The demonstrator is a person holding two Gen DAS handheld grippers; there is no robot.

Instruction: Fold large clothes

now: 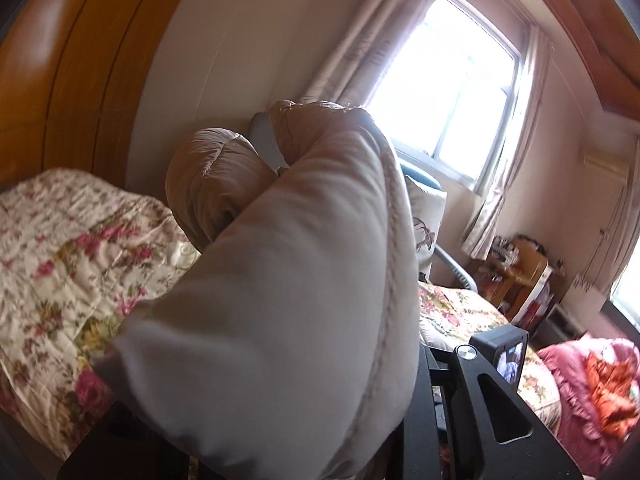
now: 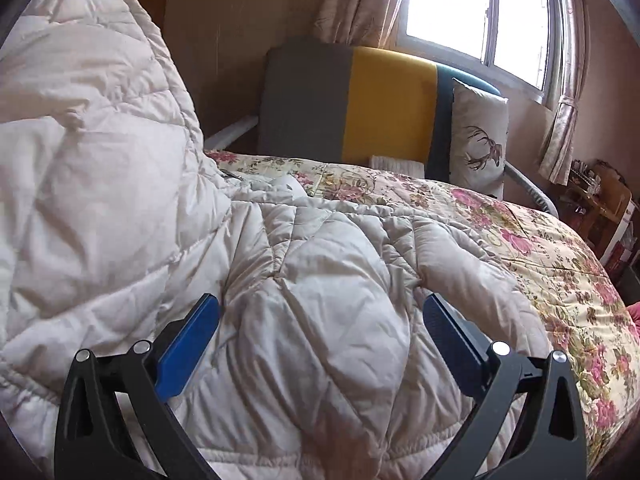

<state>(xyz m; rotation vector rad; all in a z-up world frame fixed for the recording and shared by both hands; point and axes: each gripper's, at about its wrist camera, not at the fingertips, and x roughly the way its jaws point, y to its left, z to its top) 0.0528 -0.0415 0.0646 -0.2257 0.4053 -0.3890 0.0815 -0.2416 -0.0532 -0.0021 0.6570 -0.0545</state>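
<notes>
A large off-white quilted puffer jacket [image 2: 304,280] lies on the floral bedspread [image 2: 540,248]. Its left part [image 2: 88,128] is lifted and stands up high. My right gripper [image 2: 320,320] is open, its blue pads [image 2: 188,344] spread over a padded panel of the jacket, close above it. In the left wrist view a thick fold of the jacket [image 1: 288,280] fills the middle and hides my left gripper's fingers. The fold rises from between the jaws, so the left gripper is shut on it and holds it up above the bed [image 1: 60,264].
A grey, yellow and teal headboard [image 2: 384,108] with a deer-print pillow [image 2: 478,136] stands at the far end of the bed. A window [image 2: 476,8] with curtains is behind it. A pink bundle [image 1: 592,384] lies at the right. Cluttered shelves [image 2: 600,204] stand by the wall.
</notes>
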